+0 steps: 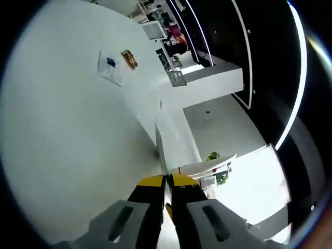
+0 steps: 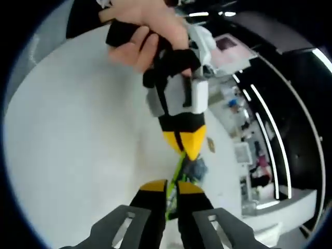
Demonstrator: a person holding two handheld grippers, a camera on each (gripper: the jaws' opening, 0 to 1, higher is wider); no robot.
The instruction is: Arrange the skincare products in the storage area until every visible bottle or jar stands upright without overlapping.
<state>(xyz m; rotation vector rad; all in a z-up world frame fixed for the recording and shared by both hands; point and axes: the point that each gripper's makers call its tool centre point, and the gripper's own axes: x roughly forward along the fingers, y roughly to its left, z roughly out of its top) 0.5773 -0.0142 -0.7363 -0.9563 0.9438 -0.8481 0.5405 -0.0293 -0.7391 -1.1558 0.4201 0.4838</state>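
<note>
Although the task speaks of bottles and jars, none can be made out with any certainty in either view, and what the grippers carry is largely hidden by their own jaws. In the left gripper view, a broad white surface (image 1: 67, 145) fills the left side, with a white card bearing a dark patch (image 1: 109, 67) and a small brown item (image 1: 129, 59) lying on it well ahead, too small to identify. Low in the middle, the left gripper (image 1: 167, 193) has its yellow-tipped jaws drawn nearly together on a thin pale edge (image 1: 167, 194) that runs straight along the jaw line; what that strip belongs to cannot be told. To the right, a white ledge (image 1: 212, 83), dark shelving and a small green plant (image 1: 212, 155) appear blurred and distant. In the right gripper view, the same white surface spreads on the left, and a hand (image 2: 148, 31) at the top grips the other gripper (image 2: 185, 145), which points down toward the camera with its yellow tips together. Below it, the right gripper (image 2: 171, 188) has its jaws close together on a thin green item (image 2: 175, 179), whose long axis runs up and slightly right from the jaws toward a small dark blue object (image 2: 196, 168), partly hidden and unclear.
</note>
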